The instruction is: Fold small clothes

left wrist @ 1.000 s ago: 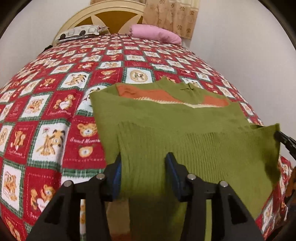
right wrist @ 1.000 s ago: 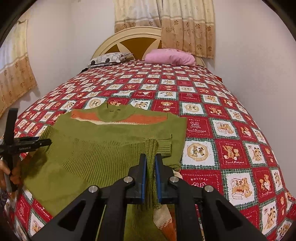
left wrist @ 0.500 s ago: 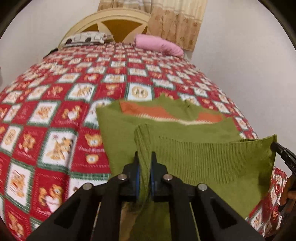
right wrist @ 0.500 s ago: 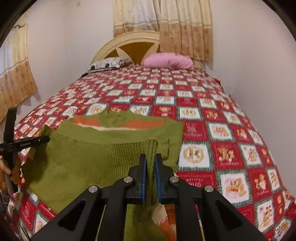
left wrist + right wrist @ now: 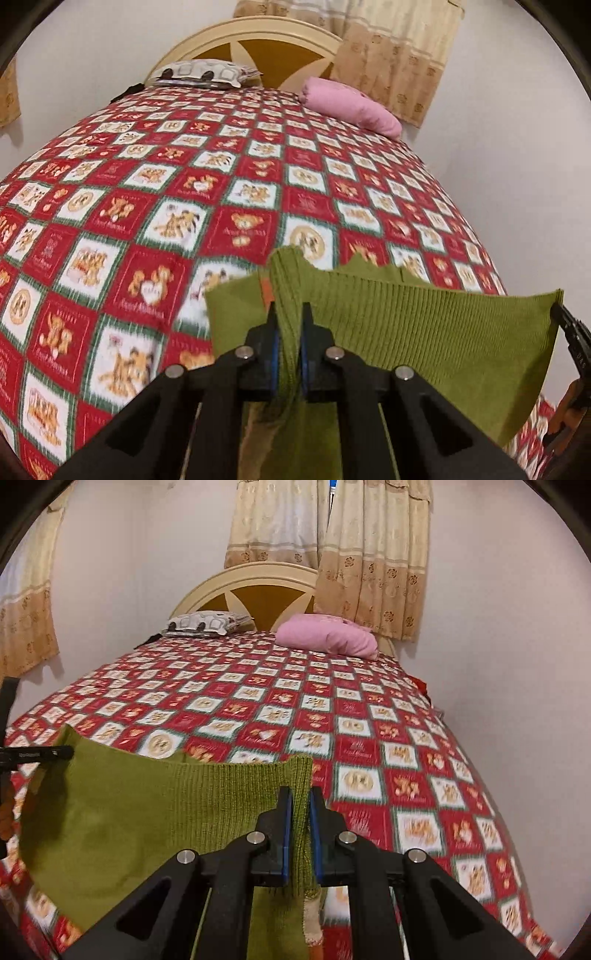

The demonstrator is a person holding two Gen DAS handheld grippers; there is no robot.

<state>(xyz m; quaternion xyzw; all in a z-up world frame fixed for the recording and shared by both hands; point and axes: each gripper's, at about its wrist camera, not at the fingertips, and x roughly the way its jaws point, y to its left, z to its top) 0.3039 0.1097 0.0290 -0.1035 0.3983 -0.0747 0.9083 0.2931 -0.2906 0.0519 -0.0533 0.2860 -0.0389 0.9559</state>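
Note:
A small green knit sweater (image 5: 424,325) with an orange stripe lies at the near end of the bed. Its ribbed hem is lifted and stretched between my two grippers. My left gripper (image 5: 287,314) is shut on the hem's left corner. My right gripper (image 5: 300,799) is shut on the hem's right corner, and the sweater (image 5: 122,812) hangs to its left. The lifted hem hides most of the sweater's body. The right gripper's tip shows at the right edge of the left wrist view (image 5: 570,328). The left gripper shows at the left edge of the right wrist view (image 5: 37,754).
The bed has a red and white patchwork cover (image 5: 184,206) with bear pictures. A pink pillow (image 5: 328,640) and a grey patterned pillow (image 5: 203,624) lie by the cream headboard (image 5: 255,590). White walls flank the bed, and curtains (image 5: 328,546) hang behind.
My left gripper closed on the hem a second ago. Both grippers have since lifted the hem and carried it forward, towards the collar, so it now covers most of the sweater.

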